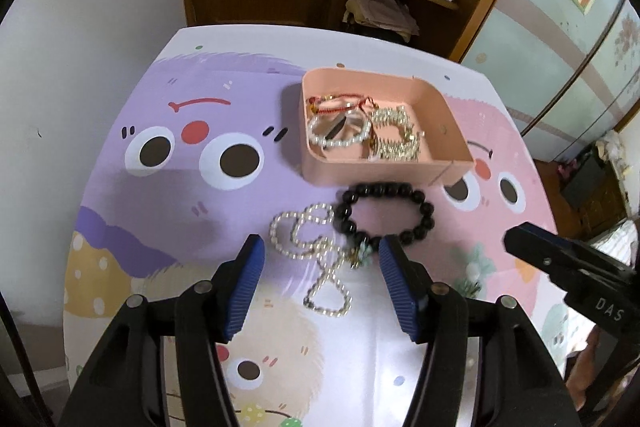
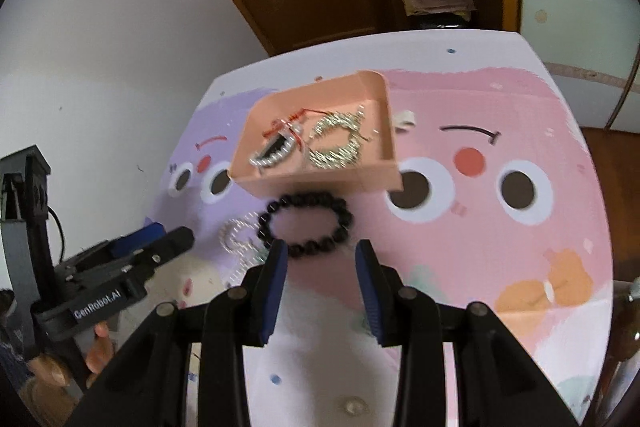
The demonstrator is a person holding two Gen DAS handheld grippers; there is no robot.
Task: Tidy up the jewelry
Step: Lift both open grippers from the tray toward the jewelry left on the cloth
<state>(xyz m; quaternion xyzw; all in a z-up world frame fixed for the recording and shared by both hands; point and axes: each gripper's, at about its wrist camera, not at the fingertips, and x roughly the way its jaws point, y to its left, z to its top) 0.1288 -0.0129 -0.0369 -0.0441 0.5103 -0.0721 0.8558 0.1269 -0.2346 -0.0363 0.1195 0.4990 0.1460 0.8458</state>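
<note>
A pink tray on the cartoon-print table holds a pearl bracelet, a silver chain bracelet and a red cord bracelet. In front of it lie a black bead bracelet and a tangled pearl necklace. My left gripper hovers open over the necklace, pads apart, touching nothing. The right gripper is open just short of the black bracelet, its jaws empty. The tray and blurred necklace show in the right wrist view too.
The right gripper enters the left wrist view at the right edge; the left gripper with a hand shows at the left in the right wrist view. A small white object lies beside the tray. A wooden door and shelf stand behind the table.
</note>
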